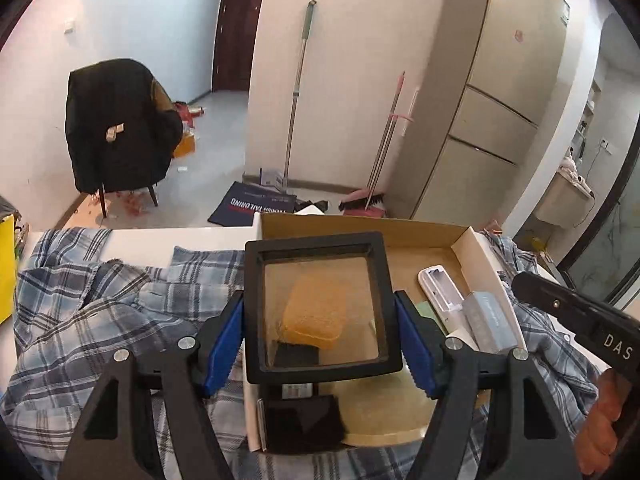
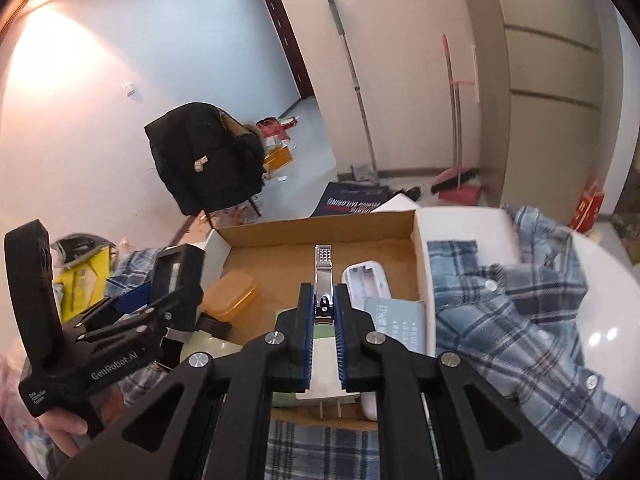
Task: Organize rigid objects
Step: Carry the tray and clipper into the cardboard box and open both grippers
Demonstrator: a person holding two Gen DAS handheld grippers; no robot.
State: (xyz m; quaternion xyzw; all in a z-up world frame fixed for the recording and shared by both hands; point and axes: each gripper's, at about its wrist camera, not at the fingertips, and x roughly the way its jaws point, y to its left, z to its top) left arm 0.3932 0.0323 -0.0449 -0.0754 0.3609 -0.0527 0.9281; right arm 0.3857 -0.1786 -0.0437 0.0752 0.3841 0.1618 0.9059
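Observation:
My left gripper (image 1: 320, 334) is shut on a black square frame with a clear window (image 1: 320, 304), held upright above the open cardboard box (image 1: 436, 236). Through the window I see an orange lidded container (image 1: 314, 314) in the box. My right gripper (image 2: 323, 320) is shut on a shiny metal nail clipper (image 2: 323, 276), held over the box (image 2: 320, 226). In the box lie the orange container (image 2: 230, 294), a white plastic case (image 2: 366, 284) and a grey booklet (image 2: 396, 320). The left gripper with the frame shows at left in the right wrist view (image 2: 160, 304).
A blue plaid shirt (image 2: 520, 312) covers the white table (image 2: 460, 224) around the box. A pale round lid (image 1: 384, 412) and a black item (image 1: 302, 424) lie at the box's near end. A yellow box (image 2: 82, 276) stands at left. Beyond are a chair with a black coat (image 1: 120, 128), brooms and a fridge.

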